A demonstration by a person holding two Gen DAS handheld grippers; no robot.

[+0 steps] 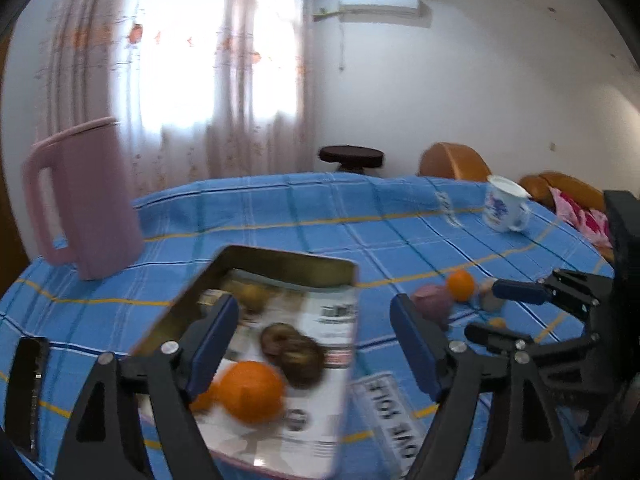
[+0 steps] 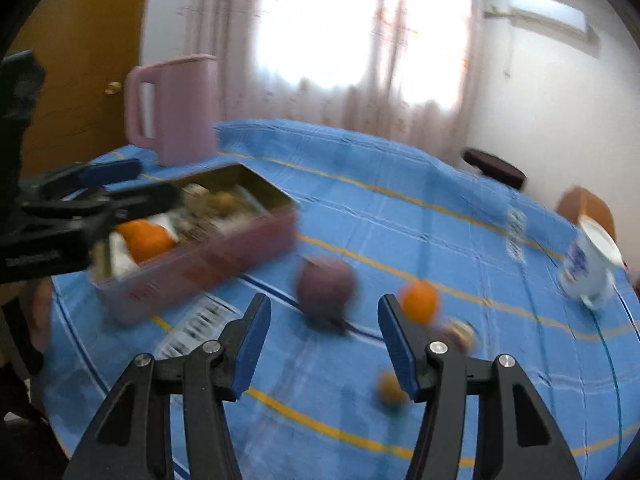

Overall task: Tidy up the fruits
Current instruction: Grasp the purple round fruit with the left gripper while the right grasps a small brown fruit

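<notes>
A rectangular tin box [image 1: 340, 264] [image 2: 256, 224] stands on the blue checked tablecloth. It holds an orange [image 1: 250, 392] [image 2: 146, 240], two dark brown fruits [image 1: 294, 350] and a yellowish fruit [image 1: 252, 294]. My left gripper [image 1: 316, 344] is open and empty above the box. My right gripper [image 2: 322, 336] is open and empty, hovering over loose fruit: a purple fruit [image 2: 326, 286] [image 1: 432, 304], a small orange [image 2: 420, 302] [image 1: 460, 285], a brownish fruit [image 2: 458, 332] and a small yellow fruit [image 2: 390, 390]. The right gripper also shows in the left wrist view [image 1: 504, 312].
A pink pitcher [image 1: 86, 200] [image 2: 180, 110] stands at the table's far left. A white and blue mug [image 1: 505, 208] [image 2: 592, 268] stands at the far right. A printed label [image 1: 390, 420] lies beside the box. A dark stool [image 1: 351, 157] and orange chairs [image 1: 454, 162] stand beyond the table.
</notes>
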